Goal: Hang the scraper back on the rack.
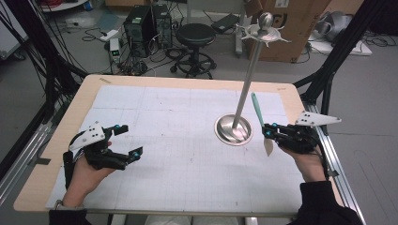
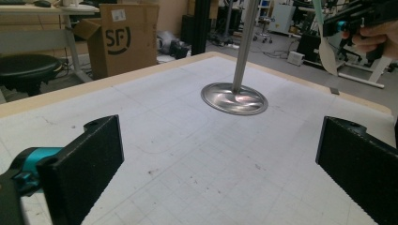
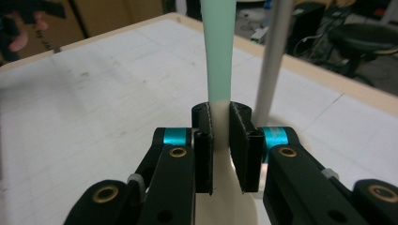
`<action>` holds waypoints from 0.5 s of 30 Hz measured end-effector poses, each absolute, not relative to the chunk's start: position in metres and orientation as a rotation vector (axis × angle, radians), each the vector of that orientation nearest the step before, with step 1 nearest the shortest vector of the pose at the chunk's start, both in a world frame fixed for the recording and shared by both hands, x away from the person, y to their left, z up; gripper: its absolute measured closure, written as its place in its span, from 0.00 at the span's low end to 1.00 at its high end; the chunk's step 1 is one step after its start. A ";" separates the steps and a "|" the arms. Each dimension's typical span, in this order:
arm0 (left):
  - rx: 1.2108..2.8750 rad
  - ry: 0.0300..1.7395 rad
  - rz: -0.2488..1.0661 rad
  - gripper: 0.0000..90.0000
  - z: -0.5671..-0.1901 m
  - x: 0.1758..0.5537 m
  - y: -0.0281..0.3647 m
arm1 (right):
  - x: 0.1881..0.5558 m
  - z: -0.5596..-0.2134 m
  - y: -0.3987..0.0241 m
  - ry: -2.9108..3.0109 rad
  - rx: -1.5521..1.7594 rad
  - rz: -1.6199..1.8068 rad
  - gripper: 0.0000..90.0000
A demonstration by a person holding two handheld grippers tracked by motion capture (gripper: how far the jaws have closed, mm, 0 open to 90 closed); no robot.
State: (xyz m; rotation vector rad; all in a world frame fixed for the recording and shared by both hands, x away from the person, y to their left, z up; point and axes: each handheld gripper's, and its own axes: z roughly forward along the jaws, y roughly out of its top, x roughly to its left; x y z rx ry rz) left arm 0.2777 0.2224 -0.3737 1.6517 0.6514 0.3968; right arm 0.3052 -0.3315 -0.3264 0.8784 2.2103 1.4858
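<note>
On the white gridded mat in the high view, a metal stand rises right of centre; the left gripper hovers with jaws wide, while the right gripper clamps a spatula beside the stand's base. In the left gripper view both jaws stand far apart over the mat. In the right gripper view the jaws pinch the spatula where its green handle meets the cream blade.
</note>
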 end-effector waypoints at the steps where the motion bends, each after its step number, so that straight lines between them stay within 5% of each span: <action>1: 1.652 0.651 0.395 0.02 -0.374 0.278 0.222 | 0.306 -0.324 -0.333 2.197 0.876 1.487 0.89; 15: 1.651 0.658 0.385 0.02 -0.377 0.277 0.221 | 0.316 -0.292 -0.353 2.002 0.859 1.581 0.89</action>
